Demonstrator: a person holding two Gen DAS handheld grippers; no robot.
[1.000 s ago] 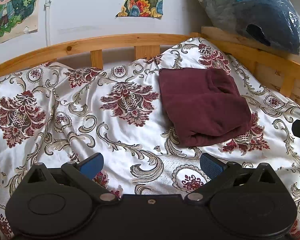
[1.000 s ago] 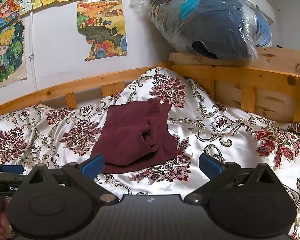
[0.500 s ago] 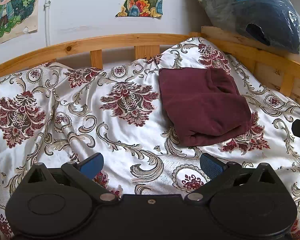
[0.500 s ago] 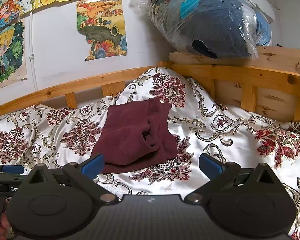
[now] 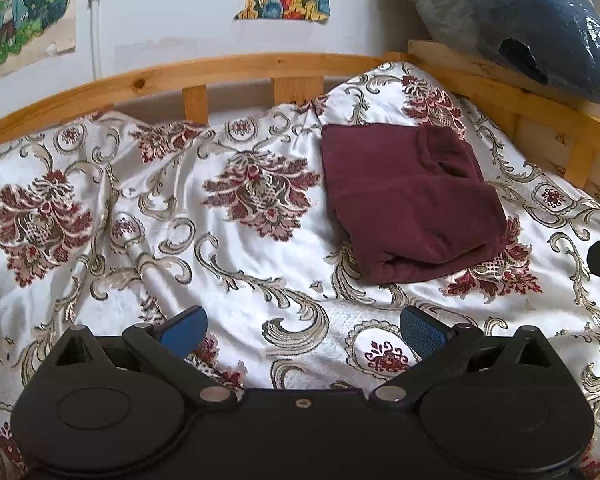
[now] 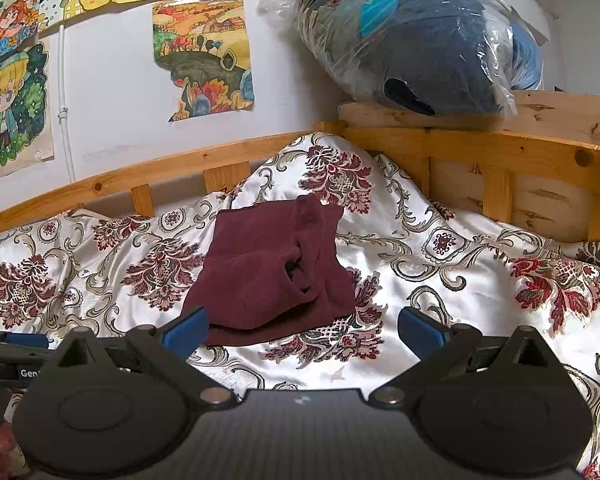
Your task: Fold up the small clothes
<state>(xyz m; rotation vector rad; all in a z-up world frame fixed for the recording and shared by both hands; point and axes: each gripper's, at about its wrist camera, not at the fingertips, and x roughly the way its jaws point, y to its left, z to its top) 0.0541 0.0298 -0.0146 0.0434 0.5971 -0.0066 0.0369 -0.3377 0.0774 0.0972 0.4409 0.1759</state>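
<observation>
Jaws wide, short of folded garment [image 6: 268, 268]

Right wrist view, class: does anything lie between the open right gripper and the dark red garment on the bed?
Nothing visible does. Only bare floral bedspread lies between the right gripper and the dark red garment, which sits folded just ahead of its left finger. Both fingers are spread and hold nothing.

The folded maroon fleece garment [image 5: 412, 204] lies on the floral satin bedspread [image 5: 148, 216]; behind it runs the wooden slatted bed rail [image 5: 220, 76]; a plastic-wrapped dark bundle [image 6: 420, 40] sits atop the rail's right corner.
</observation>
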